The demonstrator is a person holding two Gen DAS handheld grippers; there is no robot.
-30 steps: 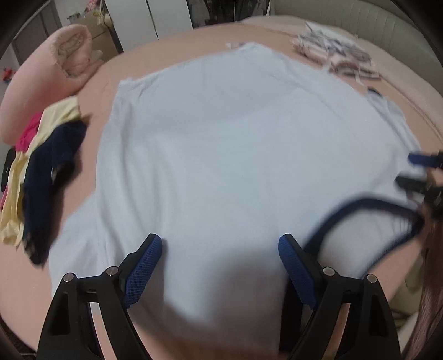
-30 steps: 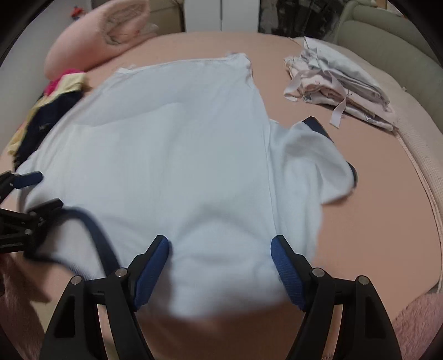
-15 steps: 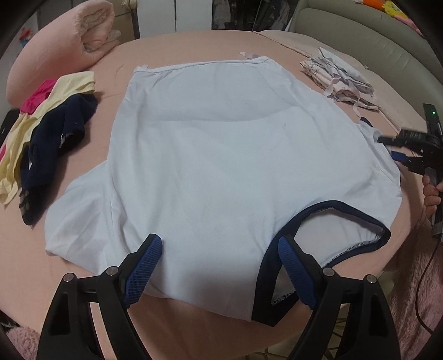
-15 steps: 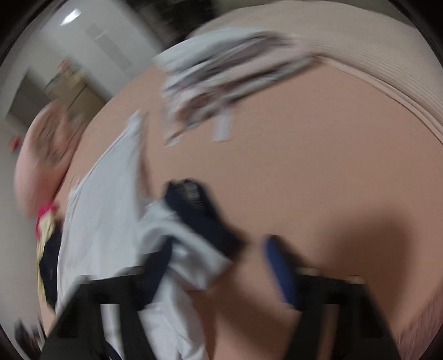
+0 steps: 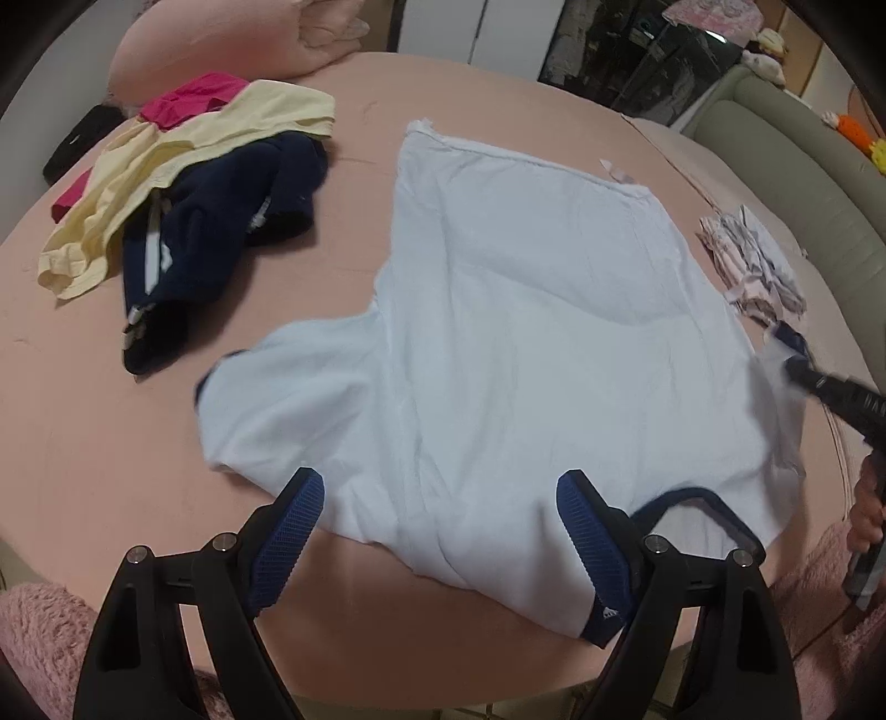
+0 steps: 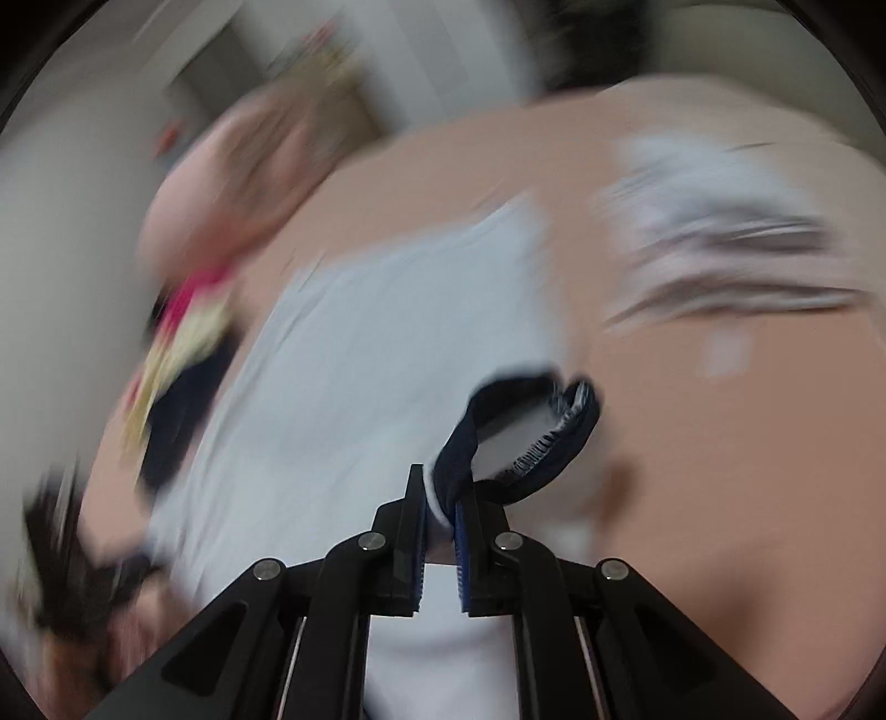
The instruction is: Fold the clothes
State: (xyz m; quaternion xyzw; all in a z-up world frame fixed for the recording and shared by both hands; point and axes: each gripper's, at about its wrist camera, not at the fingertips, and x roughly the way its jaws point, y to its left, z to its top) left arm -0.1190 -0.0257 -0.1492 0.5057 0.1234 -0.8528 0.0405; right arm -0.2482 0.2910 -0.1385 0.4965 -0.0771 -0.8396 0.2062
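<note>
A pale blue T-shirt with navy trim lies spread flat on the pink bed, its navy collar toward me. My left gripper hovers open over the shirt's near edge, beside the collar, with nothing pinched. In the blurred right wrist view my right gripper has its jaws closing, pads pressing on the shirt's right sleeve, and the navy cuff curls up just past the fingertips. The left wrist view shows the right gripper at that sleeve on the shirt's right edge.
A heap of yellow, navy and magenta clothes lies at the left. A rolled pink blanket is behind it. A folded stack sits at the right by a grey-green headboard. A hand holds the right gripper's handle.
My right gripper swung off the shirt body to the right sleeve, closed on it and lifted its cuff. My left gripper shifted left and rolled, still open.
</note>
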